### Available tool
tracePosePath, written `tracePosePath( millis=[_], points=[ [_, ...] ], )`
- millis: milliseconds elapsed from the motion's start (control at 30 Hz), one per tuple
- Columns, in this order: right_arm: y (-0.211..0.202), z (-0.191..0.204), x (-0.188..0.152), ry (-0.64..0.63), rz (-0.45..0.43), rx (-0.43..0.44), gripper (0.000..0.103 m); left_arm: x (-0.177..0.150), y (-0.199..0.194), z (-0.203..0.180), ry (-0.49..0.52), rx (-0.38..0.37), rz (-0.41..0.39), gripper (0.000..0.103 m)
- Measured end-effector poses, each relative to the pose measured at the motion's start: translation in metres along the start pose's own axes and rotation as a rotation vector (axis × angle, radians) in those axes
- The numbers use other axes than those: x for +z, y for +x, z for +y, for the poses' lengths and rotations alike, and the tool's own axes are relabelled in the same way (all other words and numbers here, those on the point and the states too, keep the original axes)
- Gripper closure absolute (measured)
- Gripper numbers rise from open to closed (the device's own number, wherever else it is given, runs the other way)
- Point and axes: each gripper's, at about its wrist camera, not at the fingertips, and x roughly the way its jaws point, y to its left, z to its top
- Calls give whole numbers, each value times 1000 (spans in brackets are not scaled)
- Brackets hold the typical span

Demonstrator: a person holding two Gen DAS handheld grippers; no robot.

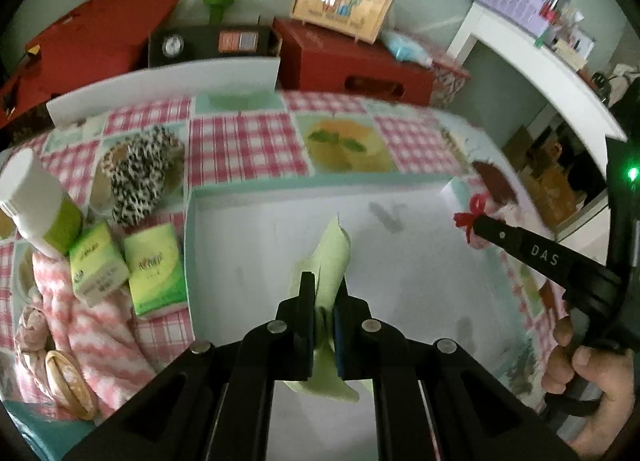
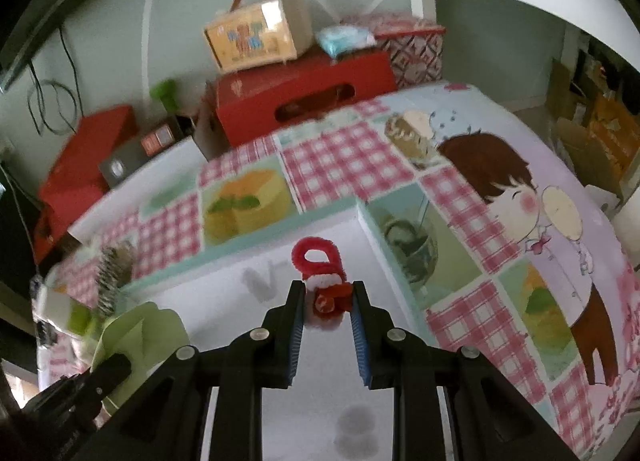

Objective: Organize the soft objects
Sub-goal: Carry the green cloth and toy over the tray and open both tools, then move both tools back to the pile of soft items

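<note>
At the bottom centre of the left wrist view, our left gripper (image 1: 322, 293) is clamped tight on a pale green cloth (image 1: 330, 261), which hangs over the white tray (image 1: 256, 245). In the right wrist view, our right gripper (image 2: 326, 301) is closed narrowly around a small red-and-white fuzzy ornament (image 2: 326, 281), also above the tray. At the left of the left view lie two green tissue packs (image 1: 156, 269), a pink striped towel (image 1: 92, 325) and, higher up, a leopard-print scrunchie (image 1: 140, 173) on the checked tablecloth (image 1: 240, 141). A red box (image 1: 352, 61) stands beyond the table, top centre.
</note>
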Motion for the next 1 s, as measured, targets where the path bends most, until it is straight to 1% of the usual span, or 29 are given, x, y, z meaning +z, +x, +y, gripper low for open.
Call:
tracePosePath(
  millis=[100, 133, 200, 233, 267, 300, 333, 367, 400, 433, 467, 500, 567, 600, 667, 700, 733, 767, 867, 1000],
  points=[
    [13, 11, -4, -35, 46, -24, 77, -3, 12, 4, -20, 19, 46, 95],
    [15, 13, -5, -39, 55, -30, 76, -4, 14, 5, -28, 26, 61, 93],
    [17, 16, -7, -43, 67, -32, 76, -4, 17, 7, -33, 45, 79, 81],
    [18, 17, -8, -44, 74, -32, 76, -4, 17, 8, -31, 56, 81, 65],
    [18, 18, -9, -46, 82, -31, 73, -3, 16, 8, -32, 61, 81, 48],
    [18, 19, -9, -50, 87, -30, 71, -2, 14, 9, -35, 63, 75, 43],
    [19, 21, -10, -56, 92, -32, 63, -2, 11, 9, -37, 63, 68, 41],
    [18, 23, -10, -62, 96, -37, 53, -1, 9, 8, -35, 62, 66, 39],
    [17, 25, -10, -69, 98, -44, 49, -1, 8, 8, -31, 62, 65, 38],
    [16, 26, -10, -75, 97, -50, 44, 0, 7, 7, -28, 64, 64, 33],
    [15, 27, -10, -79, 97, -53, 43, 0, 6, 7, -23, 68, 62, 28],
    [13, 28, -9, -84, 96, -54, 42, 1, 5, 6, -20, 71, 61, 27],
    [10, 31, -8, -96, 94, -58, 31, 2, 2, 5, -11, 83, 52, 24],
    [9, 31, -9, -102, 93, -65, 29, 2, 2, 5, -9, 90, 47, 23],
    [7, 33, -8, -109, 93, -82, 19, 3, -3, 6, -9, 100, 27, 11],
    [6, 33, -8, -111, 92, -85, 16, 3, -5, 7, -12, 101, 18, 9],
    [5, 33, -8, -114, 87, -85, 7, 4, -7, 7, -15, 101, 9, 5],
    [3, 32, -8, -115, 80, -85, 0, 4, -10, 8, -18, 99, 0, 4],
    [-3, 31, -7, -109, 60, -94, 0, 5, -14, 9, -19, 100, -14, 4],
    [-6, 29, -5, -94, 65, -106, 0, 5, -16, 10, -26, 97, -14, 3]
  ],
)
